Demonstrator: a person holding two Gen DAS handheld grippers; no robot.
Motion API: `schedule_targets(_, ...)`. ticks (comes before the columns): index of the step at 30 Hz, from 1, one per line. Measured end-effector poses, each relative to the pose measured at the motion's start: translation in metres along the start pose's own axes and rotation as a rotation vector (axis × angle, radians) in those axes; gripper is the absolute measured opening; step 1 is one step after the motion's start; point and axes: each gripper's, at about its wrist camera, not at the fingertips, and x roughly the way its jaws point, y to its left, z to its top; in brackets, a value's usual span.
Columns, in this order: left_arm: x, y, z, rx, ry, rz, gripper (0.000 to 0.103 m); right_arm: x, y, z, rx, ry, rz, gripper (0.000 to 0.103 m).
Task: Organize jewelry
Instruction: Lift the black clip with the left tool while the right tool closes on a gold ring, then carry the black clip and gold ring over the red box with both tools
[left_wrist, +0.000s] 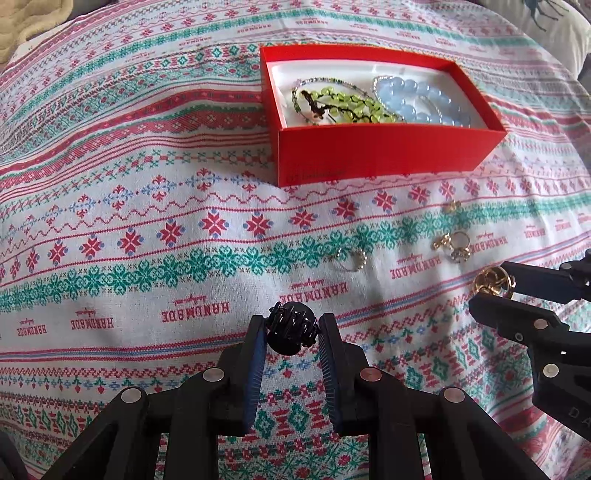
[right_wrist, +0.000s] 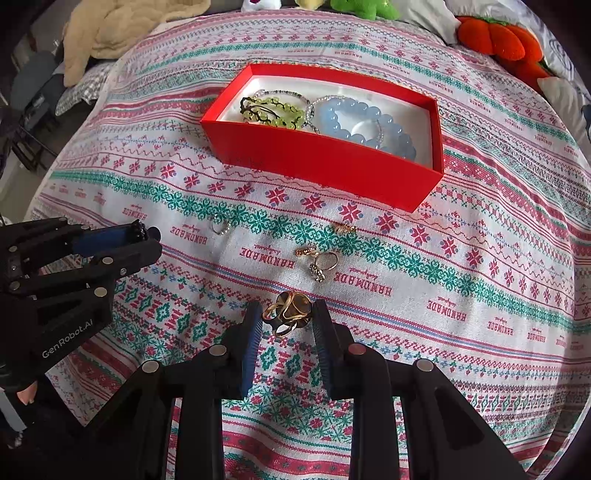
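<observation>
A red box (left_wrist: 373, 153) (right_wrist: 325, 162) stands on the patterned cloth and holds a green bead bracelet (left_wrist: 343, 105) (right_wrist: 275, 112) and a blue bead bracelet (left_wrist: 424, 101) (right_wrist: 364, 122). My left gripper (left_wrist: 292, 330) (right_wrist: 146, 236) is shut on a black ring-like piece (left_wrist: 291, 328), above the cloth in front of the box. My right gripper (right_wrist: 288, 317) (left_wrist: 491, 288) is shut on a large gold ring (right_wrist: 288, 312) (left_wrist: 493, 282). Loose rings lie on the cloth: a silver ring (left_wrist: 351, 258) (right_wrist: 221, 227), a gold cluster (left_wrist: 454, 245) (right_wrist: 319, 262), a small gold piece (left_wrist: 451, 206) (right_wrist: 343, 228).
A cream blanket (right_wrist: 122, 26) lies at the far left, plush toys (right_wrist: 498, 37) at the far right beyond the cloth. The cloth (left_wrist: 147, 221) bulges and has folds near the box.
</observation>
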Motion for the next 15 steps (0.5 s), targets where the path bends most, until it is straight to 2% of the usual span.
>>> schedule_targets(15, -0.025, -0.009, 0.025, -0.015, -0.082, -0.033, 0.023, -0.043, -0.03, 0.01, 0.099, -0.092, 0.05, 0.029)
